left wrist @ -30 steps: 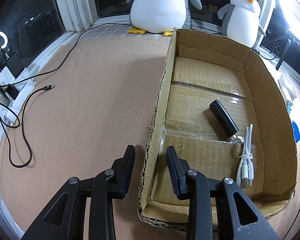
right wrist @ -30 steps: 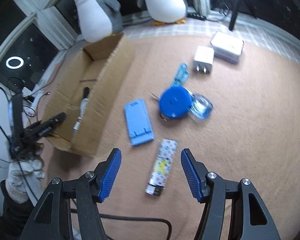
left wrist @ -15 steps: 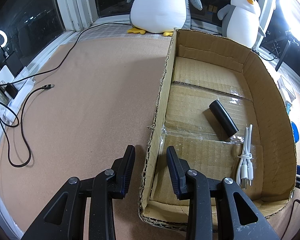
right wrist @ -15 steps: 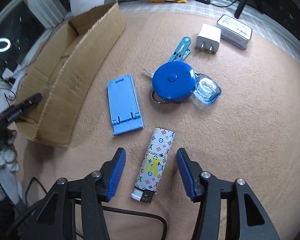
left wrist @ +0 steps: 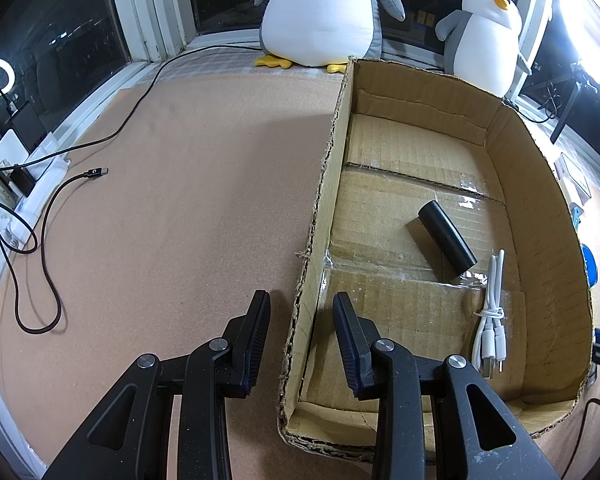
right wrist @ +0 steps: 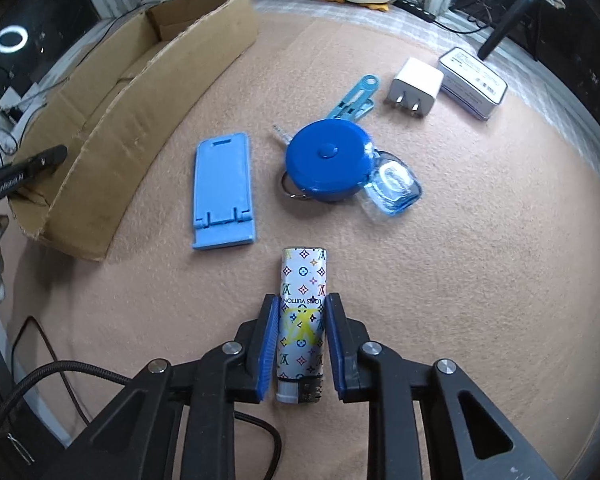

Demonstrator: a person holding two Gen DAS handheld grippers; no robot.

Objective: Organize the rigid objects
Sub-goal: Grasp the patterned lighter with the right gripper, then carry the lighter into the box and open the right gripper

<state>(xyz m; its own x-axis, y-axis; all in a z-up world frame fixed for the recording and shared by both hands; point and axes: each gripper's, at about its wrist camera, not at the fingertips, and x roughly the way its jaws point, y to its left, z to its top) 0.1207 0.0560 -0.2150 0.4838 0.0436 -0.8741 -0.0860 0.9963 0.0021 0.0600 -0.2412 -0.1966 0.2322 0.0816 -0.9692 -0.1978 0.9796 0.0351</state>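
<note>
- The right gripper has its jaws closed against the sides of the patterned lighter, which lies flat on the table, near the blue phone stand. The casing looks glossy, so it may slide out when lifted.
- The hold sits toward the lighter's near end; the far end could droop and catch the mat.
- The left gripper is spread wide and holds nothing, its jaws straddling the near wall of the cardboard box. The box may skid if bumped.
- Dropped from high, the lighter could hit the black cylinder or white cable inside.
</note>
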